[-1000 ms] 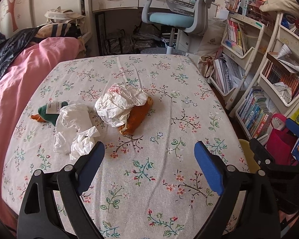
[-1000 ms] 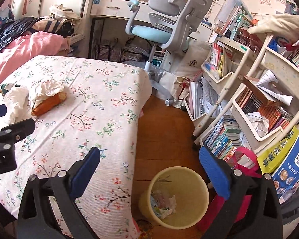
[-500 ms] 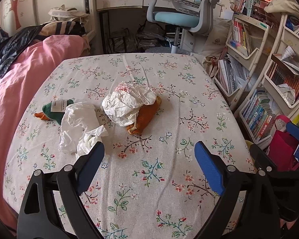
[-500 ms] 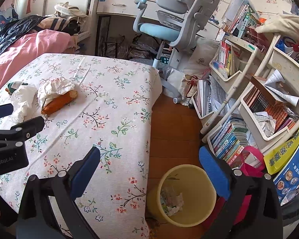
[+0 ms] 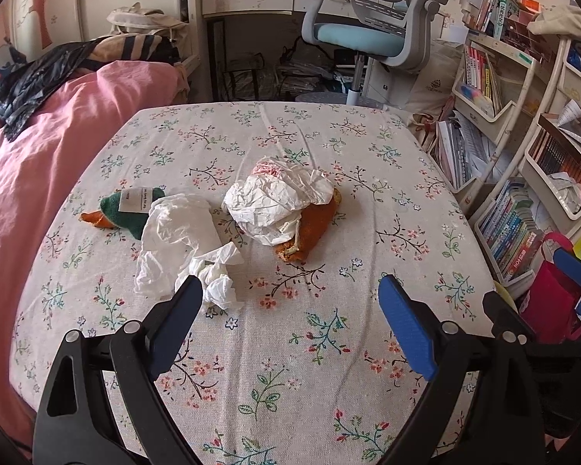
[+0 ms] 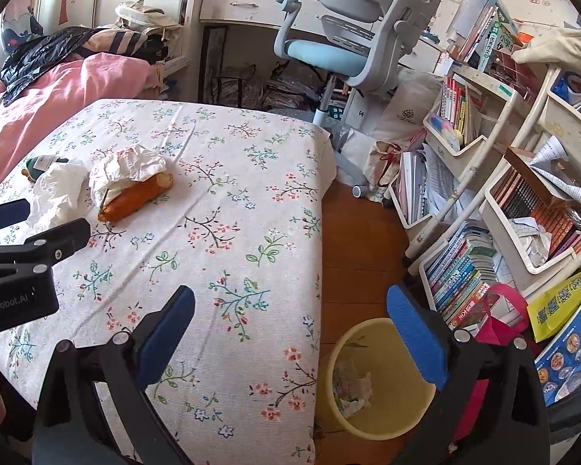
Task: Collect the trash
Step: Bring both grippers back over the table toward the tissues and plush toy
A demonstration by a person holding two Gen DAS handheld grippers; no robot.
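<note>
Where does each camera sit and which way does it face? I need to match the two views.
Left wrist: on the left gripper, low over the floral bed, facing the crumpled paper; its own open fingers show.
Right wrist: on the right gripper, at the bed's edge, facing the yellow bin; open fingers show.
Shared: paper, orange plush carrot, office chair.

crumpled white tissue paper (image 5: 182, 240), matt floral cotton bedsheet (image 5: 290, 348), smooth yellow plastic bin (image 6: 387, 418), glossy wooden floor (image 6: 360, 255)
</note>
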